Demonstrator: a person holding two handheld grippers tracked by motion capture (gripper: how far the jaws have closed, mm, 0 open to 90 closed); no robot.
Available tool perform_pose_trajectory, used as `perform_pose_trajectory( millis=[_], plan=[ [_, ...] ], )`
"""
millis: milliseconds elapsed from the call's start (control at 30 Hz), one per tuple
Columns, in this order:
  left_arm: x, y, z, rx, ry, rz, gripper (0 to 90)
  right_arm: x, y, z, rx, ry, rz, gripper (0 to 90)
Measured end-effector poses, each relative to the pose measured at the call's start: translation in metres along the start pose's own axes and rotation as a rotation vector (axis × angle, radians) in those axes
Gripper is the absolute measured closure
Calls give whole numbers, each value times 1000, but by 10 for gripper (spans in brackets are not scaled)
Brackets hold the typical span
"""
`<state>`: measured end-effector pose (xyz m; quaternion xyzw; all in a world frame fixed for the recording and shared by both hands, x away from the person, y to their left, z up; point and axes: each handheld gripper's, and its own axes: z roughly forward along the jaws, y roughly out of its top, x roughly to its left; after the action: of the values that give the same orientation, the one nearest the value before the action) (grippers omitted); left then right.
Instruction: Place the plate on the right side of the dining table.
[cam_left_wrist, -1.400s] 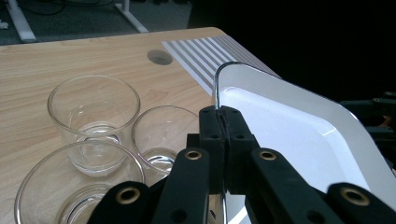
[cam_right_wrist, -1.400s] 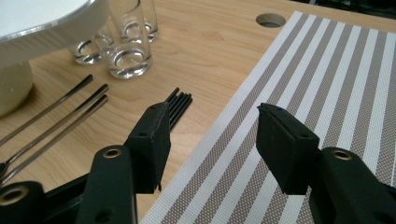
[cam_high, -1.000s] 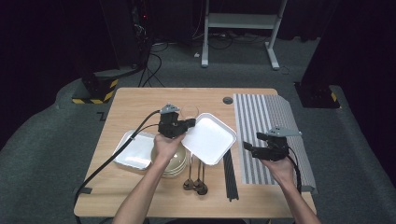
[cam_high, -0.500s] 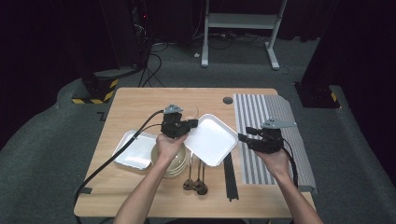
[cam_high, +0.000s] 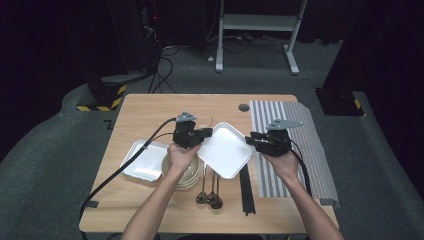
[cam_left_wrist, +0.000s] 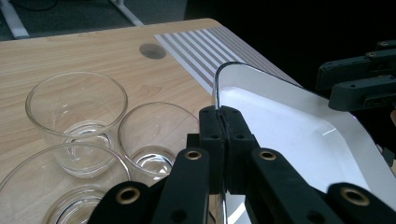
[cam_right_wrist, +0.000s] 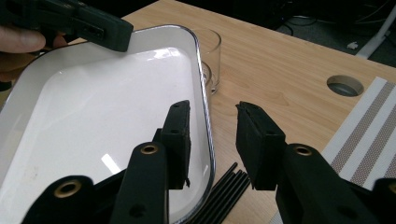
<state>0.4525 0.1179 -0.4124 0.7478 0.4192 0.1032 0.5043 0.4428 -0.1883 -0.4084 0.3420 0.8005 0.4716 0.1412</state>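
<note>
My left gripper (cam_high: 206, 134) is shut on the left rim of a white square tray (cam_high: 226, 151) and holds it tilted above the table. In the left gripper view the jaws (cam_left_wrist: 224, 123) meet on the thin rim of the tray (cam_left_wrist: 299, 126). My right gripper (cam_high: 252, 140) sits at the tray's right edge. Its jaws have just been closing. In the right gripper view the tray's rim (cam_right_wrist: 207, 116) passes between the jaws of the right gripper (cam_right_wrist: 212, 128) with a gap on each side, so the pads do not press on it.
A second white tray (cam_high: 141, 161) and stacked bowls (cam_high: 187, 175) lie at the left. Two spoons (cam_high: 209, 195) and black chopsticks (cam_high: 246, 192) lie near the front edge. A striped mat (cam_high: 295, 125) covers the right side. Three clear glasses (cam_left_wrist: 77, 114) stand under the held tray.
My right gripper has moved left to the tray's right edge, and its jaws have narrowed around the rim. My left gripper and the tray have stayed in place.
</note>
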Motion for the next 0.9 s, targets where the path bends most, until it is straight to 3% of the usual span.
perform_pose_trajectory(
  millis=[367,900],
  plan=[
    [-1,0,2,-2,-14,-3,887,2,8,9,-1,20,-7,715],
    [-1,-1,1,0,-24,2,887,-2,7,23,36,45,11,783]
  ],
)
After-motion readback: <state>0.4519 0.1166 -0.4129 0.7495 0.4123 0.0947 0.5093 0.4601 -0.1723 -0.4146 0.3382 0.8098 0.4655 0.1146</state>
